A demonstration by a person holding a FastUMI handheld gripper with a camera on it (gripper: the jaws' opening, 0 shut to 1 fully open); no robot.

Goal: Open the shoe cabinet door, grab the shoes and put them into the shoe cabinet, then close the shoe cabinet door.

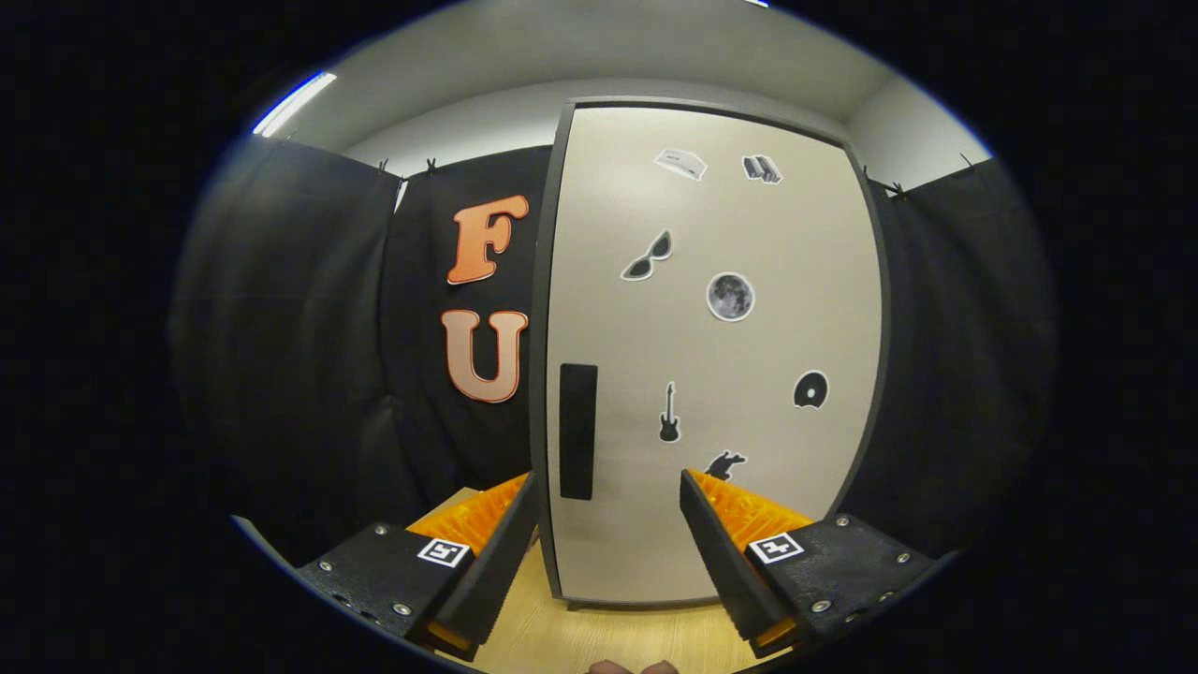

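My gripper is hanging wide open, holding nothing. The shoe cabinet door is sitting shut in the middle of the frame. I am thinking I should aim at its dark handle, lower left, and pull slowly.

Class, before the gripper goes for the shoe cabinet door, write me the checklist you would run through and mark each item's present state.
1. Cabinet door shut, so opening comes first: ok.
2. Handle in sight, a dark vertical bar near the door's left edge: ok.
3. Gripper open wide enough to take the handle: ok.
4. Handle lined up between the fingers: ok, it lies just ahead, nearer the left finger.
5. Fingers touching the door: not ok, a gap remains.
6. Where the shoes are: cannot tell.
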